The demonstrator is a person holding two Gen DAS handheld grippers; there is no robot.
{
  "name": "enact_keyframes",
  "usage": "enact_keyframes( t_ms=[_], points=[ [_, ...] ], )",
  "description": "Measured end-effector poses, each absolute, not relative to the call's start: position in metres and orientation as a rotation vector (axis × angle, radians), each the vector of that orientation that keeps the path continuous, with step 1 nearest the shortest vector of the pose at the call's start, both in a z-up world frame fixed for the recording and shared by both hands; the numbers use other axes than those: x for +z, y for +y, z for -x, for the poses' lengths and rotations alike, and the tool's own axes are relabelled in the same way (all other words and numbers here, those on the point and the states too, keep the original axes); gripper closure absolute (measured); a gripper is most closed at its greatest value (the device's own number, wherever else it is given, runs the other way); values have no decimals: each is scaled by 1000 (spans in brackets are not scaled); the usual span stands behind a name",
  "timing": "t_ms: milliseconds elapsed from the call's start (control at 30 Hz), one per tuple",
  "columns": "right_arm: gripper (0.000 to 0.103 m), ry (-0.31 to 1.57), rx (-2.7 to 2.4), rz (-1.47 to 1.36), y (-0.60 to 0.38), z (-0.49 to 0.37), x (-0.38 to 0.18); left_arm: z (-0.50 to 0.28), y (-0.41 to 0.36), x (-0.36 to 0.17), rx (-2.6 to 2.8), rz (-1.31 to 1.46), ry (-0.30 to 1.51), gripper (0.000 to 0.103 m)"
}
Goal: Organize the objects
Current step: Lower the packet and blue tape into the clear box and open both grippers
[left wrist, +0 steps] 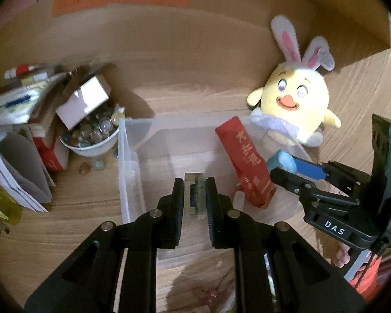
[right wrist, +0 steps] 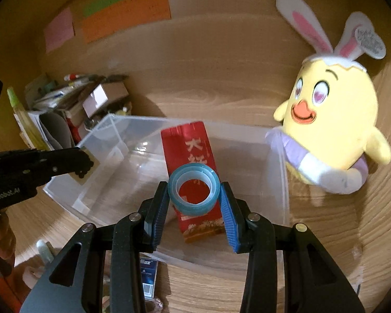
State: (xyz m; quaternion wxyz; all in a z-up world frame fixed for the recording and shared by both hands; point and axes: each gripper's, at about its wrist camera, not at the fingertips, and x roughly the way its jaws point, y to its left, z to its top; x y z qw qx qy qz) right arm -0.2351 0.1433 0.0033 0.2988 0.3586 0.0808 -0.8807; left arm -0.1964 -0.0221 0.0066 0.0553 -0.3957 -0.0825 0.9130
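Though edge-on leftward, tape ring [right wrist: 193, 192] rightward.

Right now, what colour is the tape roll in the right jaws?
Light blue tape roll, clearest in the right wrist view.

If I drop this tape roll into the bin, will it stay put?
Probably not at once. The tape roll is round and held on edge, so it may roll across the bin floor. It looks light and rigid, so it should not break; the red box may stop it.
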Motion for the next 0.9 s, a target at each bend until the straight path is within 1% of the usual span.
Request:
enact_keyframes(
  t_ms=[100,200,467,600,667,733,767,833,900],
  points=[
    [67,235,-2332,-970,141,237,-2,203,-22,-4,2748,1243,-274,87],
    [67,262,-2335,-984,137,237,-7,207,-19,-11,2749,1272,-250,87],
    [67,295,-2336,-989,134,235,-10,206,-14,-12,2749,1277,-215,87],
    [67,309,-2346,-988,133,234,-9,205,-14,-11,2748,1274,-227,87],
    [63,318,-2348,-986,133,233,-7,204,-15,-10,2751,1270,-236,87],
    [53,323,-2357,-972,133,230,-5,201,-17,-8,2750,1264,-251,87],
    [50,327,-2363,-962,133,229,-3,200,-17,-6,2751,1259,-258,87],
    [45,338,-2373,-940,133,224,1,197,-18,-2,2755,1247,-264,84],
    [43,349,-2382,-920,133,220,4,191,-19,2,2767,1228,-263,76]
  ],
)
